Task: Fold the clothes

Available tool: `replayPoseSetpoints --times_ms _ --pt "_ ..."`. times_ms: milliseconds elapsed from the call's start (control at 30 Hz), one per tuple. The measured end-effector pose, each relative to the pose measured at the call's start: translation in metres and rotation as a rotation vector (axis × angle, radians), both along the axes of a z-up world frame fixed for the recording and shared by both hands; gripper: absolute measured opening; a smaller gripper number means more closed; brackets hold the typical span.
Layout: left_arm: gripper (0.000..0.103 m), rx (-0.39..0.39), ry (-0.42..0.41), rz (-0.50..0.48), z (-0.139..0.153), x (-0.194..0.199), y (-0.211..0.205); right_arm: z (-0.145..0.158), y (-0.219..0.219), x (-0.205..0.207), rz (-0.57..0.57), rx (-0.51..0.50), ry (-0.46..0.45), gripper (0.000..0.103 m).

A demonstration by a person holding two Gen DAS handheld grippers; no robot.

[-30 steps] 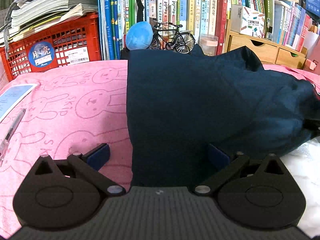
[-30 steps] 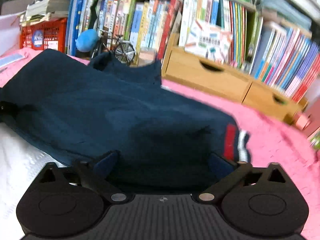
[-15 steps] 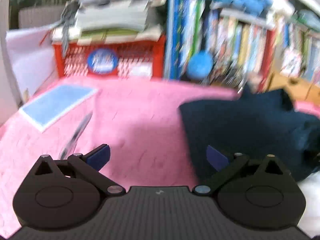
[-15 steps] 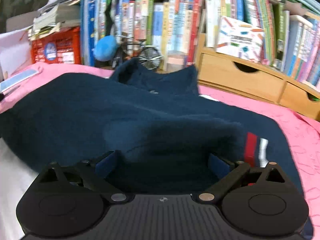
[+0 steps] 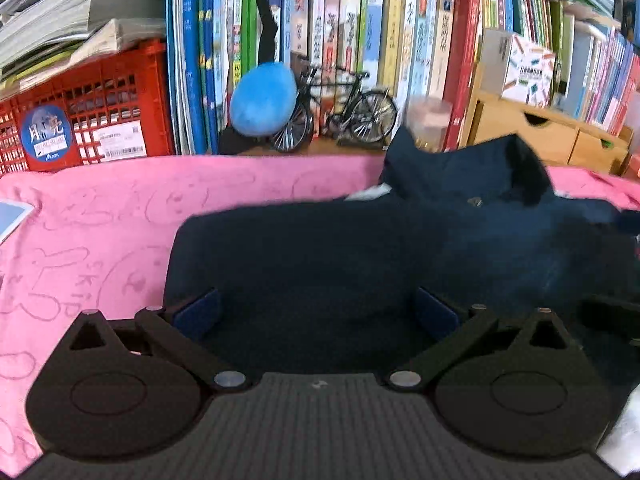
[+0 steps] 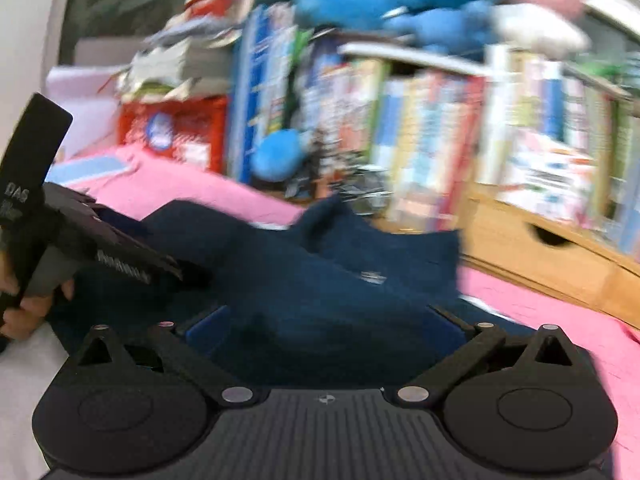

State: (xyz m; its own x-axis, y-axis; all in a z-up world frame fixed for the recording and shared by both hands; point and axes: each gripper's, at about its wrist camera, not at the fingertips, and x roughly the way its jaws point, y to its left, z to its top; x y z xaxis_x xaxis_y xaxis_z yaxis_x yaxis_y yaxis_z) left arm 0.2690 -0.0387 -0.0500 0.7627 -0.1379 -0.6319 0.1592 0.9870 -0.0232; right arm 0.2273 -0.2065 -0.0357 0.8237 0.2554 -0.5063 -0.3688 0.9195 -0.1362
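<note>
A dark navy shirt lies on the pink rabbit-print cloth, its collar toward the books. My left gripper hovers low over the shirt's near left part, jaws wide open, blue pads on either side of bare fabric. In the blurred right wrist view the shirt fills the middle, and my right gripper is open above its near edge. The left gripper shows there from the side at the left, held by a hand.
Behind the cloth stand a red crate, a row of books, a blue plush ball, a model bicycle, a jar and wooden drawers. A blue paper lies at the left edge. White fabric shows at lower right.
The left gripper swung left over the pink cloth, then came back over the shirt's left part. The right gripper's view has tilted up and turned left. Both stayed open.
</note>
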Motion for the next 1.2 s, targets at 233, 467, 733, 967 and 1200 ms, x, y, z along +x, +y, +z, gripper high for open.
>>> replayPoseSetpoints --times_ms 233,467,733,967,1200 --pt "0.103 0.022 0.012 -0.002 -0.002 0.0 0.002 -0.024 -0.009 0.028 -0.052 -0.055 0.093 0.103" --pt "0.103 0.021 0.014 -0.006 -0.003 0.003 0.001 -0.024 -0.143 0.036 -0.478 0.045 0.132 0.103" --pt "0.103 0.01 -0.003 0.012 0.03 -0.038 0.003 0.009 -0.079 -0.035 -0.318 -0.053 -0.07 0.103" --pt "0.103 0.205 0.024 0.027 0.018 -0.077 0.002 0.004 0.002 -0.067 -0.062 -0.07 -0.008 0.103" --pt "0.103 0.04 0.026 0.07 0.007 -0.087 0.036 -0.017 -0.048 -0.065 -0.231 0.024 0.123 0.103"
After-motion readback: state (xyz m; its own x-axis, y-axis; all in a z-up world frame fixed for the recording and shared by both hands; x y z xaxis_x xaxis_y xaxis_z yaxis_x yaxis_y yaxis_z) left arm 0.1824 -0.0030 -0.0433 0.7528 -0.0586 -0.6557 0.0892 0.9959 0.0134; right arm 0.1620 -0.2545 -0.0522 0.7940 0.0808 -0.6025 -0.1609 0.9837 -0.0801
